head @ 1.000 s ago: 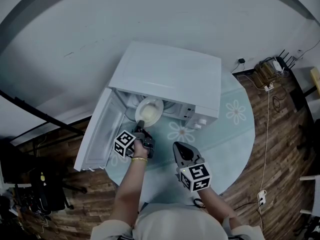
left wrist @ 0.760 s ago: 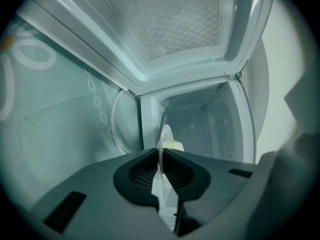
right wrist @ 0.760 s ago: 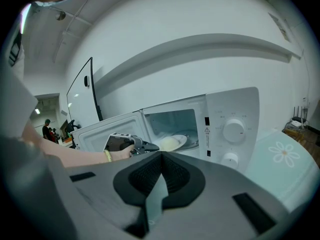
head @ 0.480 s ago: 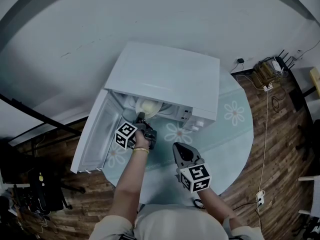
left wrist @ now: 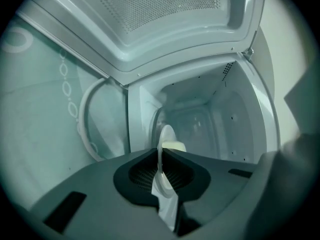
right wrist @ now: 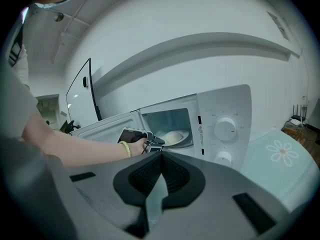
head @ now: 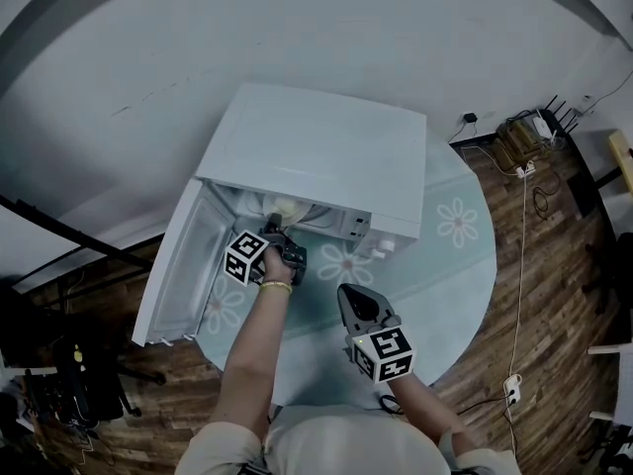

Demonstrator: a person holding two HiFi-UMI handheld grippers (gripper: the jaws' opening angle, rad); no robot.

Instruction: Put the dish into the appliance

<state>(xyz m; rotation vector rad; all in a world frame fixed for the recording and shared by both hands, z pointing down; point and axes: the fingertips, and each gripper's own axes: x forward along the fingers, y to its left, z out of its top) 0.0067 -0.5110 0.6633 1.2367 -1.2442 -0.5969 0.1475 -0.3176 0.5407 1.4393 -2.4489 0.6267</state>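
Left gripper (head: 277,237), in the head view, reaches into the mouth of the open microwave (head: 316,156), its marker cube turned to the left. The left forearm (head: 252,354) runs straight up from the body to it, with a gold bracelet (head: 276,286) at the wrist. The dish (head: 289,207) shows just past the gripper's tips, inside the cavity under the microwave's top edge. The microwave door (head: 183,265) hangs open to the left. The right gripper (head: 349,295) is held low over the round, flower-printed bench (head: 440,285), nearer the body, beside the left arm and apart from the microwave.

In the left gripper view, the left gripper (left wrist: 161,154) has its jaws clamped on the rim of the dish (left wrist: 166,136), which is seen edge-on and reaches forward from the pads into the white cavity (left wrist: 210,119). A pale lump of food (left wrist: 174,146) sits on it.

In the right gripper view, the right gripper (right wrist: 160,159) has its jaws pressed together with nothing between them. Beyond it, the left hand (right wrist: 136,145) holds the left gripper (right wrist: 152,143) at the cavity opening, the arm stretched in from the left. The dish (right wrist: 172,136) lies level inside the microwave (right wrist: 220,119), right at that gripper's tips, to the left of the two control knobs (right wrist: 225,129).
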